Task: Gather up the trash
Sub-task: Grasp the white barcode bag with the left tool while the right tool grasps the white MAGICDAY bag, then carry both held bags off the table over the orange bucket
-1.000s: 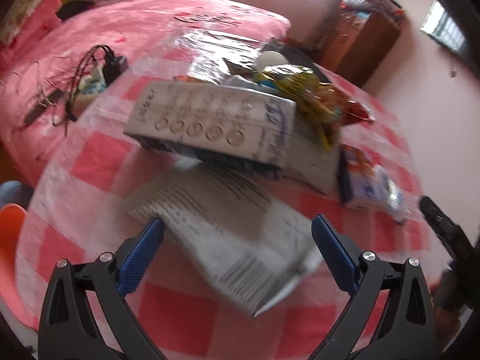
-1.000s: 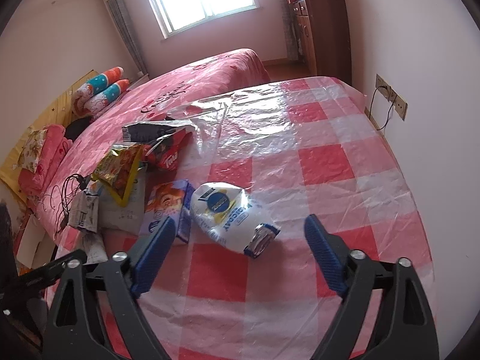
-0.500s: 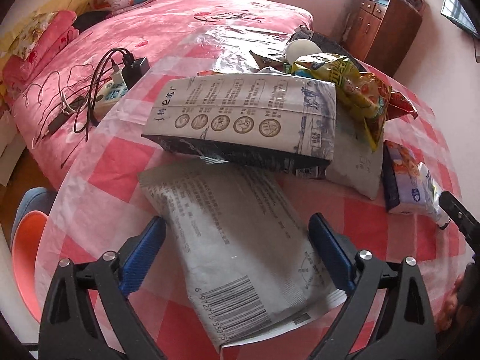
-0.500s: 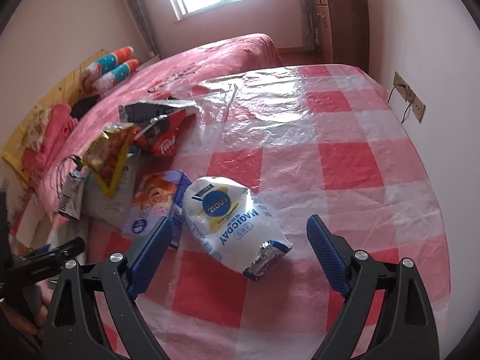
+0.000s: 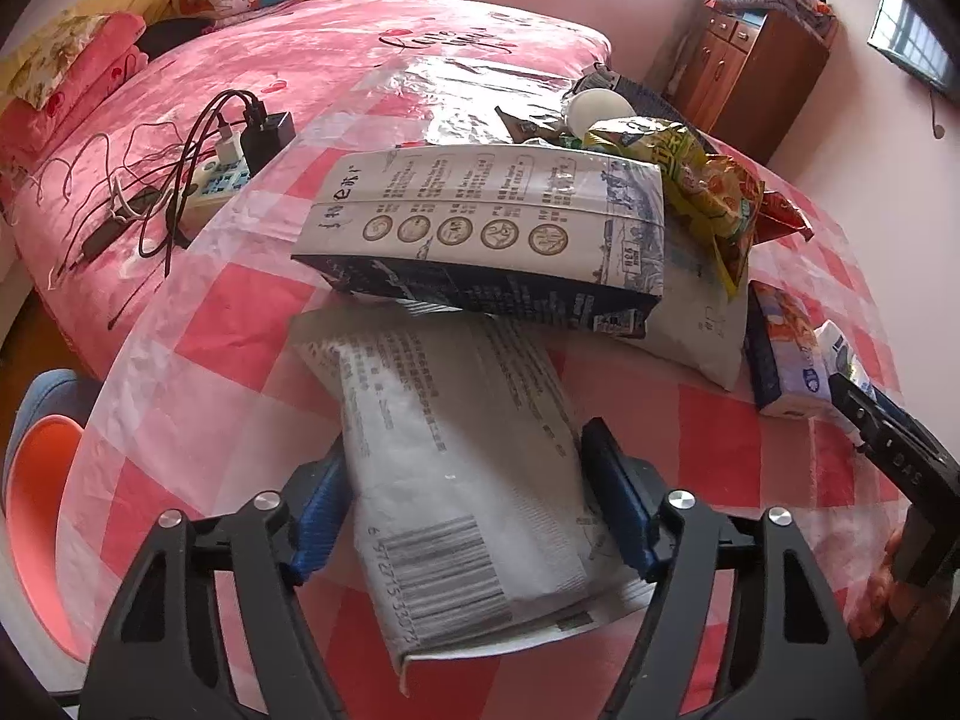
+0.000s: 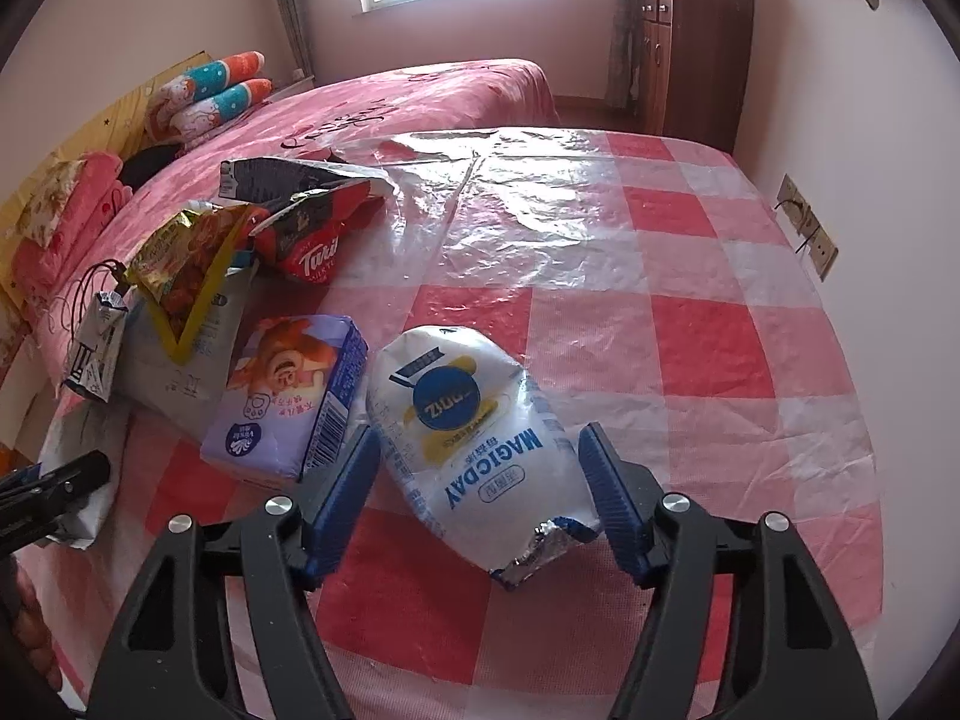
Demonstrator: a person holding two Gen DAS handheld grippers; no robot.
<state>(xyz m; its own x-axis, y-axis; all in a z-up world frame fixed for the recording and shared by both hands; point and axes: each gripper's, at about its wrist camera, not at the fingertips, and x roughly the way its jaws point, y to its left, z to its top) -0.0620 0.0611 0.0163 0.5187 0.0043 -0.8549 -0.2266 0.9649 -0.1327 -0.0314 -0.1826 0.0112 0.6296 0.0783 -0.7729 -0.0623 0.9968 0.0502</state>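
Trash wrappers on the checked counter (image 6: 690,276), both my tongs wide open.
My left tongs (image 5: 468,516) straddle grey barcode bag (image 5: 456,462); right tongs (image 6: 480,504) straddle white MAGICDAY bag (image 6: 474,438), gripping nothing.

red-and-white checked tablecloth (image 6: 708,354); white-and-blue snack bag (image 6: 474,444); grey printed pouch (image 5: 456,468); blue fingers (image 6: 342,498)

A glossy, wrinkled clear plastic sheet (image 6: 540,198) covers the red-and-white checked cloth, the white MAGICDAY plastic wrapper (image 6: 474,438) shines with foil lining, and the grey printed bag (image 5: 462,468) looks matt.
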